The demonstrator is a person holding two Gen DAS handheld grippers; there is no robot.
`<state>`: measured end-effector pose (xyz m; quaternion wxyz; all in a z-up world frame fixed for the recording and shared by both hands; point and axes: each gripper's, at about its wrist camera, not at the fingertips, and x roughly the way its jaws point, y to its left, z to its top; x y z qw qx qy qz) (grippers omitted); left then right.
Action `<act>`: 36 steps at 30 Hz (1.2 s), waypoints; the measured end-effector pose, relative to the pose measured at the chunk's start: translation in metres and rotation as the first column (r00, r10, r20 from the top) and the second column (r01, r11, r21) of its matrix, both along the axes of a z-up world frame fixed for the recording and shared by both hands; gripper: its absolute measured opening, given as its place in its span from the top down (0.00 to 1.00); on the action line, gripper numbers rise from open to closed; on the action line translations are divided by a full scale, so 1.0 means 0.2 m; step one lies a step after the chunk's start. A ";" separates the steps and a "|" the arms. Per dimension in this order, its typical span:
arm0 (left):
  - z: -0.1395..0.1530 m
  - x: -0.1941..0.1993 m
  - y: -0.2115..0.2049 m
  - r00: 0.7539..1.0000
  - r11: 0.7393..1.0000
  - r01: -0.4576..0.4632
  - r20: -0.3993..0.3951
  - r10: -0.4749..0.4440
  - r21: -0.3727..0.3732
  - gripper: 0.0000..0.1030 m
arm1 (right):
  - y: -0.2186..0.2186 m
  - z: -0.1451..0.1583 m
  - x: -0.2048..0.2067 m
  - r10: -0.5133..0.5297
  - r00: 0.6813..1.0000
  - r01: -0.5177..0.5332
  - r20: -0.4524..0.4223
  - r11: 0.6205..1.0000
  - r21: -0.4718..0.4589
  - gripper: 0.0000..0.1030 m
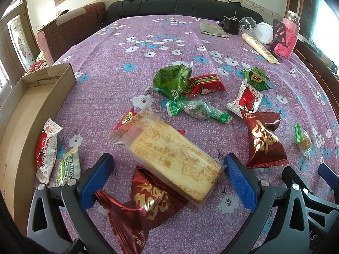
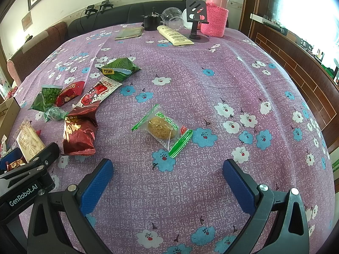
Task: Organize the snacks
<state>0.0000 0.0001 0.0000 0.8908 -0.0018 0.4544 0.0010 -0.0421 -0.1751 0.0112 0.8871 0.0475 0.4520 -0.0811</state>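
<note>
My left gripper (image 1: 167, 169) is open, its blue pads on either side of a cheese biscuit pack (image 1: 169, 156) that lies over a dark red foil packet (image 1: 146, 207). More snacks lie beyond: a green bag (image 1: 171, 80), a red pack (image 1: 203, 84), a green-ended candy (image 1: 197, 110), another dark red packet (image 1: 262, 141). The cardboard box (image 1: 31, 127) stands at the left. My right gripper (image 2: 167, 169) is open and empty, just short of a clear green-striped cookie packet (image 2: 163, 129). The left gripper (image 2: 27, 169) shows at the right wrist view's left edge.
A red-white packet (image 1: 45, 148) and a green-white one (image 1: 67, 167) lie beside the box. At the table's far end stand a pink knitted flask (image 2: 215, 12), a phone stand (image 2: 196, 17), a cream tube (image 2: 174, 36), plastic cups (image 2: 173, 18). Sofas lie behind.
</note>
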 end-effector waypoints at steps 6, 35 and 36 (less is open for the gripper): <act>0.00 0.00 0.00 1.000 1.000 -0.001 0.000 0.001 0.000 0.00 | 0.00 0.00 0.00 -0.001 1.000 0.001 0.000 1.000 0.002 0.00; 0.11 -0.06 0.01 0.971 0.998 0.028 -0.234 -0.042 -0.064 0.17 | 0.00 0.01 0.09 0.069 0.974 -0.063 -0.216 0.997 0.037 0.00; 0.16 -0.10 0.02 0.974 0.996 0.033 -0.221 -0.051 -0.086 0.20 | -0.01 0.01 0.10 0.077 0.972 -0.070 -0.220 0.997 0.038 0.00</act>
